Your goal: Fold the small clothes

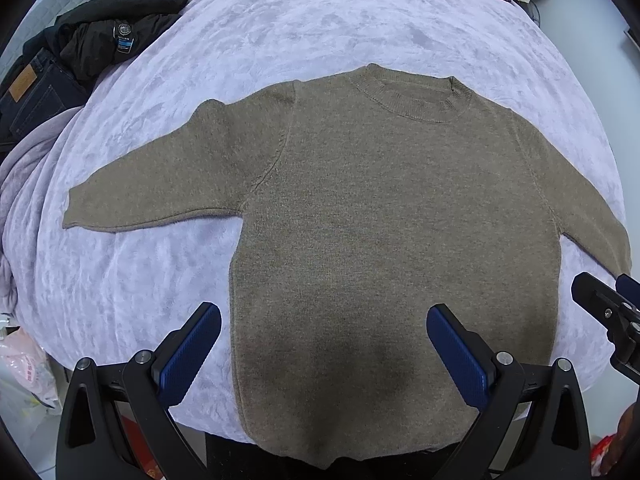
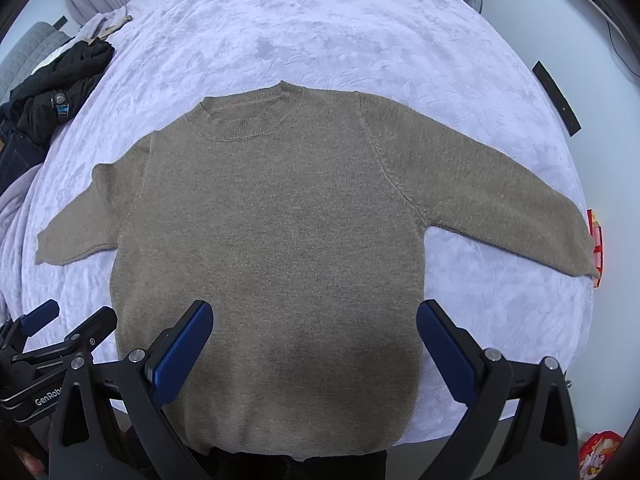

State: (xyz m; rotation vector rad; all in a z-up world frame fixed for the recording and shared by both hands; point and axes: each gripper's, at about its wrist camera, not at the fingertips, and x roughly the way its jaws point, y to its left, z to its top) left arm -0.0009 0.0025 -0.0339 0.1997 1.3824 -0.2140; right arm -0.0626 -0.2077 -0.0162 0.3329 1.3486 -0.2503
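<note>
A small brown knitted sweater (image 1: 392, 220) lies flat and face up on a lavender plush bedspread (image 1: 280, 20), filling the centre of both wrist views, its ribbed round collar (image 1: 412, 94) toward the top of the frame and its hem at the bottom edge of the bed. Both sleeves are spread out to the sides: the left sleeve (image 1: 160, 184) reaches toward the left edge, and the right sleeve (image 2: 500, 196) stretches to the right edge of the right wrist view. The left gripper (image 1: 324, 344), at the bottom of its own view, hangs above the sweater's lower body with its blue-padded fingers (image 1: 192, 352) spread wide, holding nothing. The right gripper (image 2: 314, 340) hovers likewise over the hem area, its blue pads (image 2: 182, 356) set far apart and empty. A heap of black clothing (image 1: 116, 28) and dark blue jeans (image 1: 32, 92) sits at the upper left of the left wrist view.
</note>
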